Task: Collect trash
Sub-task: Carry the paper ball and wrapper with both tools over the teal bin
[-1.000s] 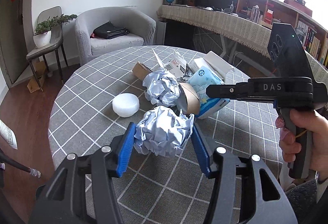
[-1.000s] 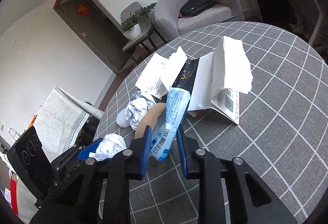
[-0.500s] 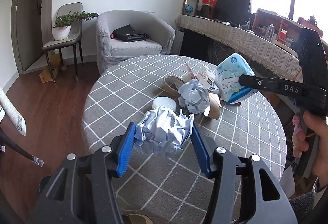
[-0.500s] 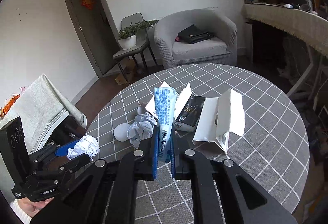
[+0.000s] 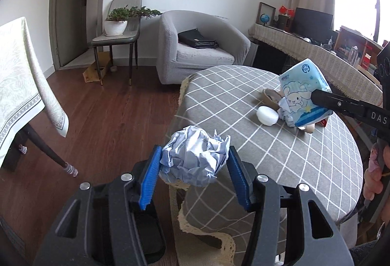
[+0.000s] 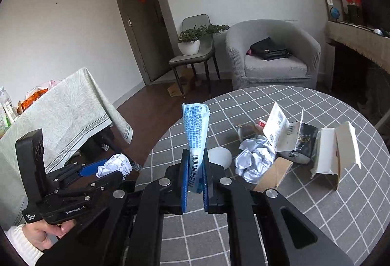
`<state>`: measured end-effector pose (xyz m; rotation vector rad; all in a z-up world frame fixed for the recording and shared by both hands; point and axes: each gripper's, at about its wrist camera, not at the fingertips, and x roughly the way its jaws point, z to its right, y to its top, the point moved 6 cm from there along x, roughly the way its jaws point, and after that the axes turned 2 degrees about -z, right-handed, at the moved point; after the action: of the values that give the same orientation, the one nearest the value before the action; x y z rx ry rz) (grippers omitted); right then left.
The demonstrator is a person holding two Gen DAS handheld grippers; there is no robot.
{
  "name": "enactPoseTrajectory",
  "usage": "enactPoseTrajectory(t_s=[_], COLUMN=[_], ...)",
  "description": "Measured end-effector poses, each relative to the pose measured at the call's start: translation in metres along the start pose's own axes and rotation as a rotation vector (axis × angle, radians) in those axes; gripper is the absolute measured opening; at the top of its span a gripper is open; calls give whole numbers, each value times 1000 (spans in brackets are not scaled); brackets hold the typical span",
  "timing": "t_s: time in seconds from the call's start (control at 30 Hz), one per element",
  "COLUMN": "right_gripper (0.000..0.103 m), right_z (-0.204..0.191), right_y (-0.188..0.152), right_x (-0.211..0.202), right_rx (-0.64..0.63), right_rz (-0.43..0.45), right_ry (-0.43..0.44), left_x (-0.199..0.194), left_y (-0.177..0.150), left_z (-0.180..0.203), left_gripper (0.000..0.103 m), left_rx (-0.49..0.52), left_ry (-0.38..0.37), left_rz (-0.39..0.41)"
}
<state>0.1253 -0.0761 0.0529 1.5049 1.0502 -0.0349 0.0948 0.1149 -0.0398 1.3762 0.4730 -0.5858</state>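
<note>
Left gripper (image 5: 192, 175) is clamped on a crumpled paper ball (image 5: 195, 156), both blue pads pressing its sides, and it hangs right at the edge of the round table (image 5: 268, 158), partly out over the wood floor (image 5: 109, 119). The ball is a rough lump, no clear long axis. Over on the other side, the right gripper (image 6: 195, 180) is pinched tight on a blue tissue pack (image 6: 196, 134), squeezed flat between the pads; its long axis runs straight away from the gripper, the free end pointing up and ahead, the barcode end down between the pads. It's lifted clear of the checked cloth. Left on the table: another crumpled paper wad (image 6: 253, 161), a white round lid (image 6: 219, 156), a torn brown carton (image 6: 273, 175) and an opened white box (image 6: 336, 154), all bunched close together.
</note>
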Motion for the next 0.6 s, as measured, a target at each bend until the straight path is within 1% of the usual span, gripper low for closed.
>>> enactPoseTrajectory(t_s=[0.1, 0.37, 0.6], right_gripper=[9, 9, 9], right_z=[-20, -74, -117], right_y=[0, -8, -16], right_x=[8, 38, 75], right_rx=[-14, -57, -71], right_rz=[-10, -59, -123], right_ry=[34, 116, 192], left_x=[-2, 4, 22], left_y=[-10, -43, -71], left_z=[-22, -82, -122], left_gripper=[57, 57, 57], left_rx=[-17, -62, -95], left_ry=[37, 125, 152], left_rz=[-22, -126, -232])
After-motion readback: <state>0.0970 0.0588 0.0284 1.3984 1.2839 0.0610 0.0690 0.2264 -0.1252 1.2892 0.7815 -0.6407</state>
